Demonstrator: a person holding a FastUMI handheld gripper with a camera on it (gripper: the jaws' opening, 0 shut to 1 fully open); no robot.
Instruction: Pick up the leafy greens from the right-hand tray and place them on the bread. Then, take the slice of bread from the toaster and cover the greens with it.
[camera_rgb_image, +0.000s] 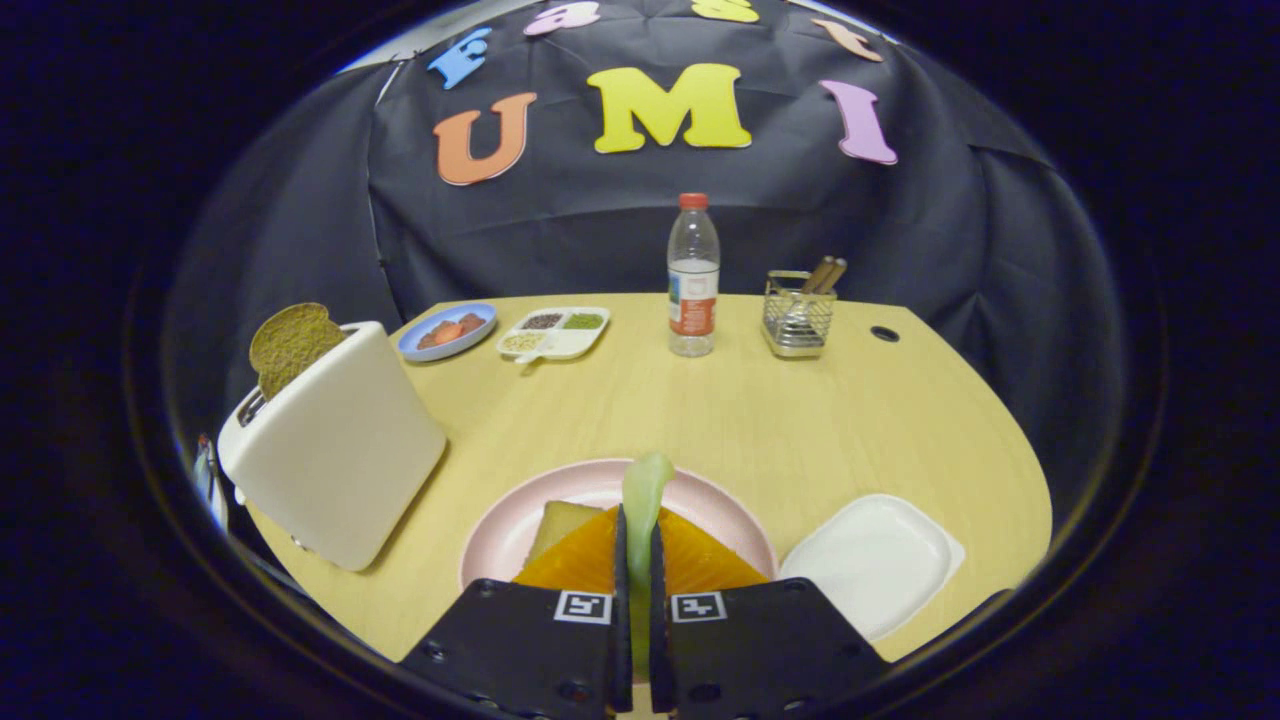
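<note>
Pale greens (645, 490) pinched between fingers (620, 560)

Light wooden bench (700, 410), cable hole near far right corner. On it: white toaster (335, 450) at left, pink plate (600, 490) nearest, white tray (875, 560) beside plate, blue dish (447, 331), divided white tray (553, 333), water bottle (693, 280), wire basket (797, 318) along far edge.

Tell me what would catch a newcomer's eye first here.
First, the pale leafy green pinched in the tongs, held over the orange layer on the pink plate. Next, the white toaster beside the plate, a brown bread slice sticking out of it.
</note>
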